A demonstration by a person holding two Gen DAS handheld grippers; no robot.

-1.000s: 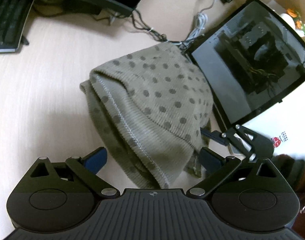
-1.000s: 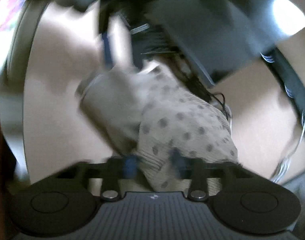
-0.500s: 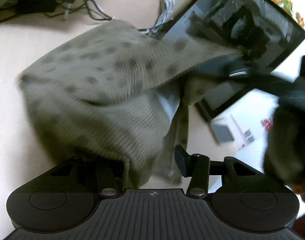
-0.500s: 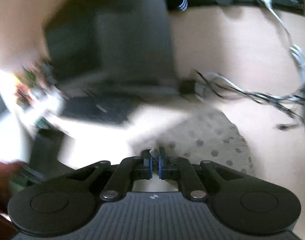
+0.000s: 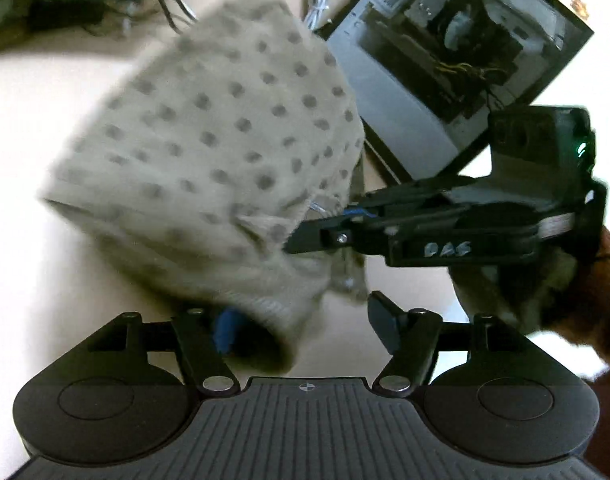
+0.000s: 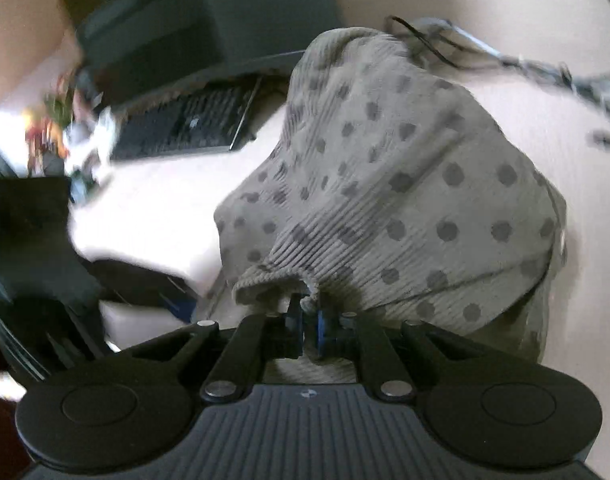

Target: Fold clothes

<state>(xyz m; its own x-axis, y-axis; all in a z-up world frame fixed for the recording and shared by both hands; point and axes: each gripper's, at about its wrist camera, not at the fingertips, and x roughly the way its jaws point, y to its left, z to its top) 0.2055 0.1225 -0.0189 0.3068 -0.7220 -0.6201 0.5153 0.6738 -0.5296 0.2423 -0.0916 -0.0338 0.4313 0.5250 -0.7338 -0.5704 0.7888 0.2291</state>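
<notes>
Lifted and bunched within a second, the dotted garment (image 5: 225,152) no longer lies as the flatter heap it made on the desk (image 5: 37,240) beside the PC case (image 5: 445,64); it now hangs as a rounded, hood-like bundle, swung toward the left gripper (image 5: 305,328). That gripper's fingers, wide apart a second ago and half-buried in cloth half a second ago, again stand well apart, the cloth's lower hem draped over the blue pad of the left-hand finger (image 5: 227,328) while the other finger is bare. Nothing shows them clamping. The right gripper (image 6: 309,326), which was swinging through blur, has steadied just in front of the case, and its fingers are pinched together on a gathered ribbed edge of the garment, bearing the cloth's weight from that one point. From the left camera the right gripper (image 5: 345,216) reaches in from the case side at the bundle's lower edge.

For the task, the change reads as a re-grip, not a finished fold: the garment is off the desk in part, gathered, with no flat, squared layers visible. Whether it is being shaken out to lay flat or carried over as one fold cannot be settled. Cables (image 6: 545,68) and a keyboard (image 6: 193,124) lie close behind the cloth, where a swinging hem could snag.
</notes>
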